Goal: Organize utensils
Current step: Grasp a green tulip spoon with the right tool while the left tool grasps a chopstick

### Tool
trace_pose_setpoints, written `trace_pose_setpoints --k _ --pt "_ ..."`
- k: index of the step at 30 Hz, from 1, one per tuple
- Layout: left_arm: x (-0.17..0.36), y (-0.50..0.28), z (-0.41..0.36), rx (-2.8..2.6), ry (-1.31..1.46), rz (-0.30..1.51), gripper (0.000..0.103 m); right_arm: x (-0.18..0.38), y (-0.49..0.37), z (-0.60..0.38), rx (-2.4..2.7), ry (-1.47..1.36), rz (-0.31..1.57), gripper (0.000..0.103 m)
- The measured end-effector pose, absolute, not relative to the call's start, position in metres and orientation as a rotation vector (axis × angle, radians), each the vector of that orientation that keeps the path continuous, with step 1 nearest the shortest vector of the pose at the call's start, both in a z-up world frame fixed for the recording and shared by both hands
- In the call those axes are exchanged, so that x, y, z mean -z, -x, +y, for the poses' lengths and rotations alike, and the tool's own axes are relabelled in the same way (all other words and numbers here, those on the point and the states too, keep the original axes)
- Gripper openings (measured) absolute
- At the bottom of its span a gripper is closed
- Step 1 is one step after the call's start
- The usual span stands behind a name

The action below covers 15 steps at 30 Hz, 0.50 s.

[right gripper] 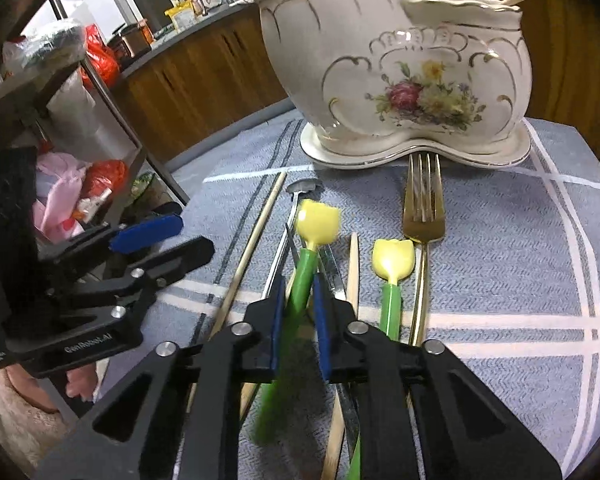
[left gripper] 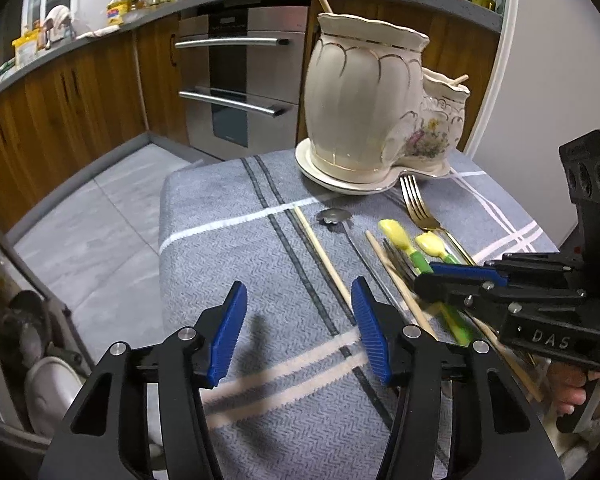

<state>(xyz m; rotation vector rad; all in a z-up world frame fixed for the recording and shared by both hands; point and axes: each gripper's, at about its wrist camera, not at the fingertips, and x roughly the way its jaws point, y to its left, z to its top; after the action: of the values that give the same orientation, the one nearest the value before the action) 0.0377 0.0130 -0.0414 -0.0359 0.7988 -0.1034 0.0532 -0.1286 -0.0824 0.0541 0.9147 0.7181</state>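
A white two-part ceramic utensil holder (left gripper: pixel 364 96) (right gripper: pixel 400 68) stands at the back of the grey cloth, with a chopstick in each part. Loose utensils lie in front of it: a gold fork (left gripper: pixel 420 208) (right gripper: pixel 422 208), a metal spoon (left gripper: pixel 332 216), wooden chopsticks (left gripper: pixel 320 256) (right gripper: pixel 256 236), and two green-handled utensils with yellow tulip heads. My right gripper (right gripper: pixel 298 312) (left gripper: pixel 440 280) is shut on the green handle of the left tulip utensil (right gripper: pixel 316 220). The other tulip utensil (right gripper: pixel 392 260) lies beside it. My left gripper (left gripper: pixel 298 328) is open and empty above the cloth.
The grey striped cloth (left gripper: pixel 228 248) covers a small table with its left edge near the floor. A metal rack (right gripper: pixel 72 92) with bags stands on the left. Kitchen cabinets and an oven (left gripper: pixel 240 80) are behind.
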Motion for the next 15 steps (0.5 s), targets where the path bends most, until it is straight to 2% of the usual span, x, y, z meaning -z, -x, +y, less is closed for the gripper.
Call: trace_pose_setpoints --k 6,15 --pt "0.037 -0.037 -0.002 0.107 0.004 0.813 0.055 0.06 -0.046 -0.16 -0.705 -0.107 0.806 0.01" --pt "0.048 -0.049 -0.029 0.068 -0.042 0.928 0.03 0.041 -0.031 -0.178 -0.579 0.008 0.605 0.01"
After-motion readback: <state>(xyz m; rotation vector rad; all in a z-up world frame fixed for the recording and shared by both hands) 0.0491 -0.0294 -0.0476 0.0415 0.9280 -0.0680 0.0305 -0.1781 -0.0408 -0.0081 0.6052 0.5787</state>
